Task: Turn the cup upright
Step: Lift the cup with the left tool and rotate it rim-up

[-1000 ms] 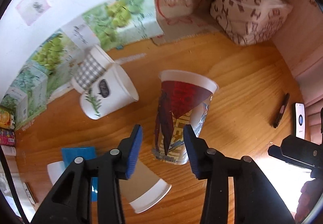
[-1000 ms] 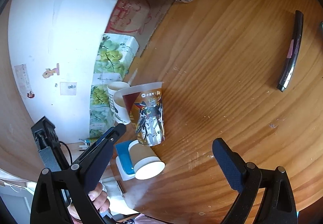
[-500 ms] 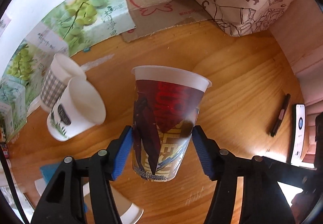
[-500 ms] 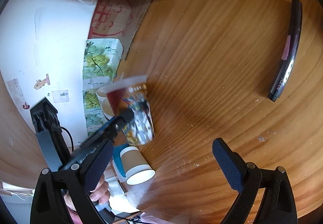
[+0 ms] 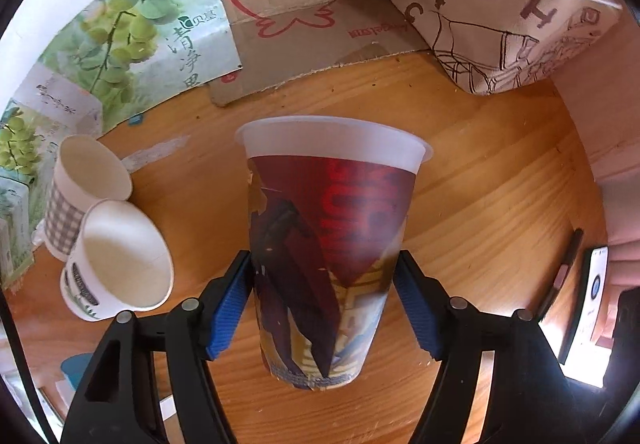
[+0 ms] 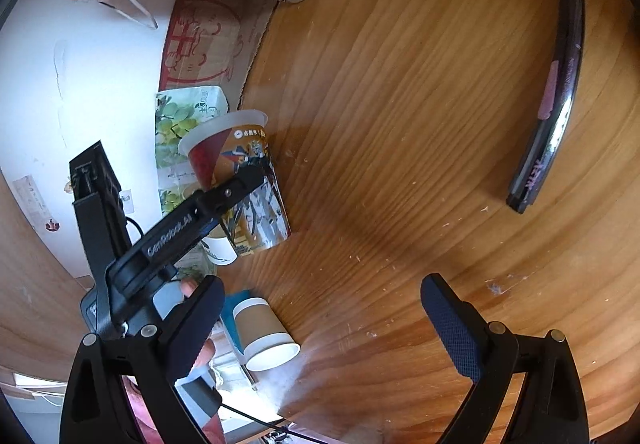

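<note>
Holding the cup (image 5: 328, 252) low on its sides, the left gripper (image 5: 324, 300) has it mid-frame with the rim up and the long axis nearly upright. Its base looks just above the table (image 5: 480, 203). The right gripper (image 6: 320, 324) gapes wide, far off.

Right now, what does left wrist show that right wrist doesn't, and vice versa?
Left wrist only: both blue pads pressed on the printed cup, and a white phone at the right edge.

Right wrist only: the open, empty right gripper, and a brown-sleeved cup lying on its side.

Both: the printed cup rim-up in the left gripper, the wooden table, the black pen.
</note>
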Demonstrator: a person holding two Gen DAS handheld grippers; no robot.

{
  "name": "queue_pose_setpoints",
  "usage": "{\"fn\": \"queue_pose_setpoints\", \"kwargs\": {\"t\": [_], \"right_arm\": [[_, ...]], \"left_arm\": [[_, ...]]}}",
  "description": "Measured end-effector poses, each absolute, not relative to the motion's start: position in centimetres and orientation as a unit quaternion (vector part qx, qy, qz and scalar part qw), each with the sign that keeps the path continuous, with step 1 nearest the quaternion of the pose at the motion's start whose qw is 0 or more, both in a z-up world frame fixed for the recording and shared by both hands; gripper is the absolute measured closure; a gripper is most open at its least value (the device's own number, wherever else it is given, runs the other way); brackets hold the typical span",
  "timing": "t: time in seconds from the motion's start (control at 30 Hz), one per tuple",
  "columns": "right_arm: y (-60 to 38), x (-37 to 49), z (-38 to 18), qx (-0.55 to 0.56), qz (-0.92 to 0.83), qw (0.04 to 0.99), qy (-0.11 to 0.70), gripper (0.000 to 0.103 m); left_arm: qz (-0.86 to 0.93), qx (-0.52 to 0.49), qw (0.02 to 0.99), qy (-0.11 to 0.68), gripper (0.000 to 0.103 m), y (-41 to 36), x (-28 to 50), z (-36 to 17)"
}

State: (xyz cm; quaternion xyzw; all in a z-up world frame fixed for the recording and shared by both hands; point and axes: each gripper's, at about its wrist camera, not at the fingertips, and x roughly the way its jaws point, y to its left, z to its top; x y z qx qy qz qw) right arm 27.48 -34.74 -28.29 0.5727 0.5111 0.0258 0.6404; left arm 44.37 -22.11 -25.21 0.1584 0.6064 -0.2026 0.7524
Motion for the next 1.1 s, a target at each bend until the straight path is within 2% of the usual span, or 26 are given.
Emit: {"fn": "queue_pose_setpoints", "kwargs": {"t": [0.47, 0.67, 1.1], "right_arm": [[-34.8, 26.3, -27.0, 0.561, 0.021, 0.656, 0.504, 0.004], [-33.0, 25.2, -26.3, 0.551, 0.026, 0.662, 0.507, 0.004], [-26.9, 22.5, -23.5, 0.529, 0.052, 0.689, 0.493, 0.004]], "left_arm": [[-0.218, 0.129, 0.746, 0.616, 0.03, -21.3, 43.5, -25.7], [-0.239, 0.12, 0.751, 0.604, 0.03, -19.8, 40.5, -24.2], [-0.263, 0.072, 0.764, 0.585, 0.03, -11.5, 34.5, -19.1]]}}
